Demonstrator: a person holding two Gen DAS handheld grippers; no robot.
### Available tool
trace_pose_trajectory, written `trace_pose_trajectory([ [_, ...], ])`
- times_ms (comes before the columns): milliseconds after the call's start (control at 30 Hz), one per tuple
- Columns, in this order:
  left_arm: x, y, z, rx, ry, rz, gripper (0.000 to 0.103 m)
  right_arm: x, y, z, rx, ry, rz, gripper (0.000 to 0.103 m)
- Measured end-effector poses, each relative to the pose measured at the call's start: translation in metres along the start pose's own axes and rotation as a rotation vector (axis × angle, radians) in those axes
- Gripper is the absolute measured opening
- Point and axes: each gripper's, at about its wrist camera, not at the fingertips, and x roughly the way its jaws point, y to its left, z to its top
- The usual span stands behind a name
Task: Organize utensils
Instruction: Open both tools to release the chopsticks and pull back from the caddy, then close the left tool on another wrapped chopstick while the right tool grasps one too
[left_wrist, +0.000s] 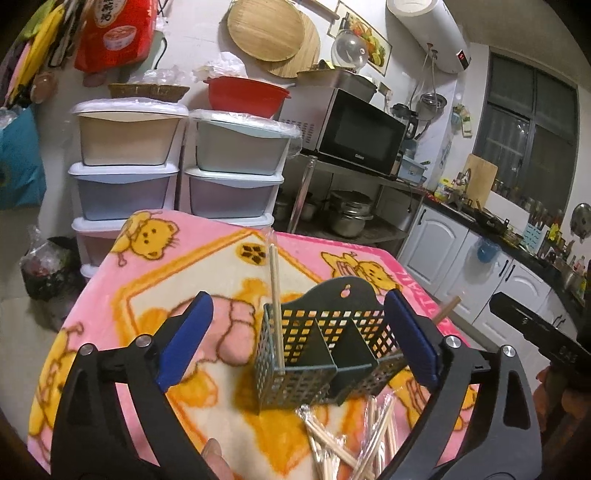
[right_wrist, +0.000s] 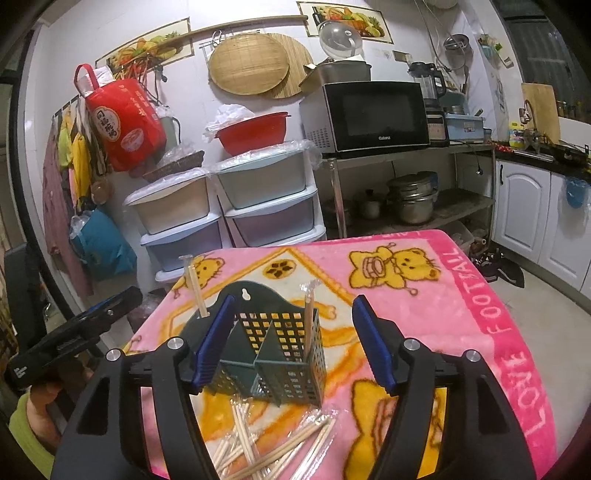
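A dark green perforated utensil caddy (left_wrist: 325, 354) (right_wrist: 273, 358) with divided compartments stands on the pink cartoon blanket (left_wrist: 177, 266) (right_wrist: 461, 295). One wrapped chopstick (left_wrist: 275, 295) (right_wrist: 308, 317) stands upright in a compartment. A second chopstick (left_wrist: 447, 308) (right_wrist: 195, 291) leans at the caddy's other end. Several loose wrapped chopsticks (left_wrist: 351, 443) (right_wrist: 266, 443) lie in front of the caddy. My left gripper (left_wrist: 299, 298) is open, its blue pads (left_wrist: 188, 339) wide on either side of the caddy. My right gripper (right_wrist: 294, 299) is open too, with nothing held.
Stacked plastic drawers (left_wrist: 129, 177) (right_wrist: 177, 210) stand behind the table. A microwave (left_wrist: 354, 133) (right_wrist: 369, 114) sits on a steel rack with pots below. White cabinets (left_wrist: 461, 258) (right_wrist: 528, 214) run along the right. The blanket's edge drops off on the right.
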Motion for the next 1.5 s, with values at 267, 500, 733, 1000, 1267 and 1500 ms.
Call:
trace_pose_trajectory([
  [267, -0.016, -0.001, -0.017, 0.007, 0.021, -0.005, 0.091, -0.009, 0.004, -0.017, -0.02, 0.023, 0.013, 0.065],
  [500, -0.014, 0.0, -0.038, 0.001, 0.08, -0.015, 0.091, -0.01, 0.002, -0.033, -0.019, 0.059, 0.027, 0.065],
  [733, -0.005, -0.005, -0.059, 0.013, 0.143, -0.026, 0.091, -0.007, 0.001, -0.049, -0.026, 0.099, 0.034, 0.065],
  [1000, 0.005, -0.001, -0.087, -0.003, 0.224, -0.033, 0.091, -0.002, -0.007, -0.071, -0.013, 0.154, 0.03, 0.065],
  [1267, 0.017, 0.001, -0.108, -0.011, 0.304, -0.06, 0.081, 0.01, -0.014, -0.092, 0.004, 0.221, 0.027, 0.065],
  [1500, 0.032, -0.002, -0.129, -0.023, 0.397, -0.11, 0.068, 0.023, -0.021, -0.105, 0.029, 0.265, 0.027, 0.064],
])
